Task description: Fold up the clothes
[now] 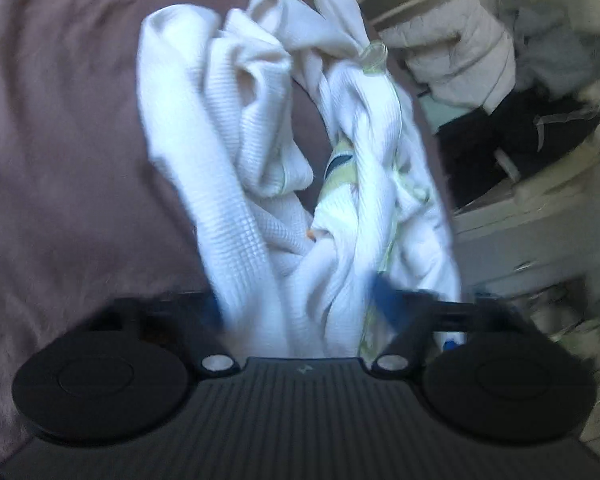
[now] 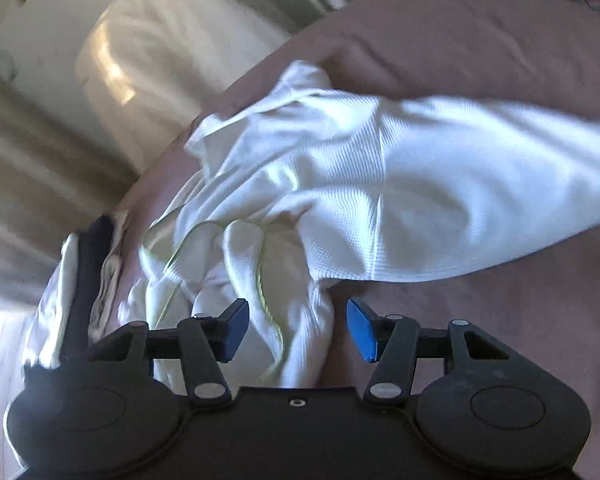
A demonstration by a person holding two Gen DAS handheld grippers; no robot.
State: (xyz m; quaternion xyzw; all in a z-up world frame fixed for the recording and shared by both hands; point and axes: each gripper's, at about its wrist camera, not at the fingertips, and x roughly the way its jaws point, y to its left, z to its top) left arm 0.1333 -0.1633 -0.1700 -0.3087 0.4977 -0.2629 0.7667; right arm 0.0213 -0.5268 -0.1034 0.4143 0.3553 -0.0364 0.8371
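A crumpled white waffle-knit garment (image 1: pixel 268 152) with pale green trim lies on the mauve bedspread (image 1: pixel 60 140). In the left wrist view my left gripper (image 1: pixel 300 312) is bunched full of the cloth, which rises up between its blue pads (image 1: pixel 384 296); the jaws look closed on it, though the view is blurred. In the right wrist view the same garment (image 2: pixel 380 200) spreads across the bed (image 2: pixel 500 320). My right gripper (image 2: pixel 298 330) is open, its blue pads (image 2: pixel 360 332) on either side of a fold of the cloth, not pinching it.
A basket of mixed clothes (image 1: pixel 520 120) stands beyond the bed's right edge in the left wrist view. In the right wrist view a stack of folded items (image 2: pixel 88 280) lies at the bed's left edge, with white furniture (image 2: pixel 140 60) behind.
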